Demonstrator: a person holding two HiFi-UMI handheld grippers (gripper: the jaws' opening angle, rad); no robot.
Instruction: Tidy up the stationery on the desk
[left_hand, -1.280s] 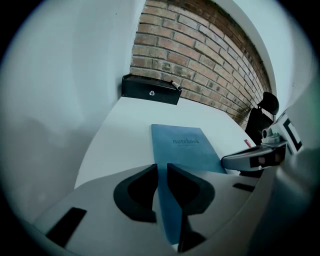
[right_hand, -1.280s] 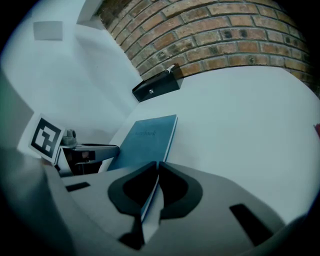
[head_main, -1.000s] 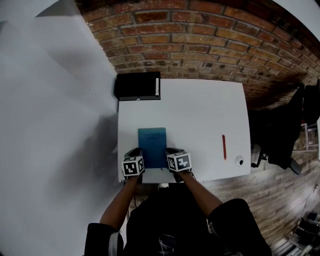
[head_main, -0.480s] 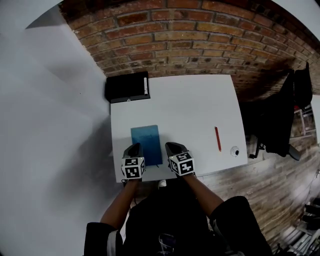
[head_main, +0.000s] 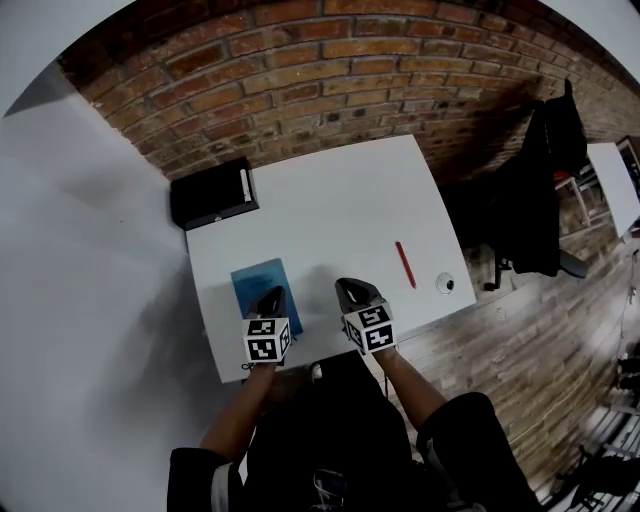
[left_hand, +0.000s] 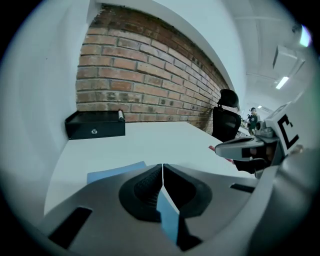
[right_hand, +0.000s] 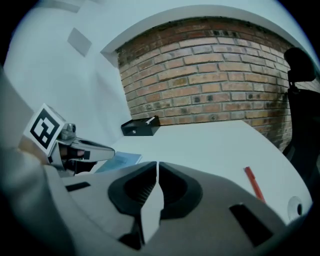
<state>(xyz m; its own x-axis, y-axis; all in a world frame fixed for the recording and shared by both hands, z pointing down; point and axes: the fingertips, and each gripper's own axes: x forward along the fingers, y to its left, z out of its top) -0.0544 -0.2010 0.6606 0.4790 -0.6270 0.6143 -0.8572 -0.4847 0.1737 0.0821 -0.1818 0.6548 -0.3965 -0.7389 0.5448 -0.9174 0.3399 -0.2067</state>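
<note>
Brick wall is running across the back. White wall is meeting it at left. Black chair is standing near the brick wall, on wood floor. Ceiling light is glowing. Distant person is standing beyond the chair.

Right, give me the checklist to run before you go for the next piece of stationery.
1. left gripper empty: ok, jaws shut on nothing.
2. right gripper empty: ok, jaws shut on nothing.
3. Jaws open for a pickup: not ok, both pairs are shut.
4. red pen lying free on the desk: ok.
5. blue notebook flat on the desk: ok.
6. black box open with room inside: cannot tell.
</note>
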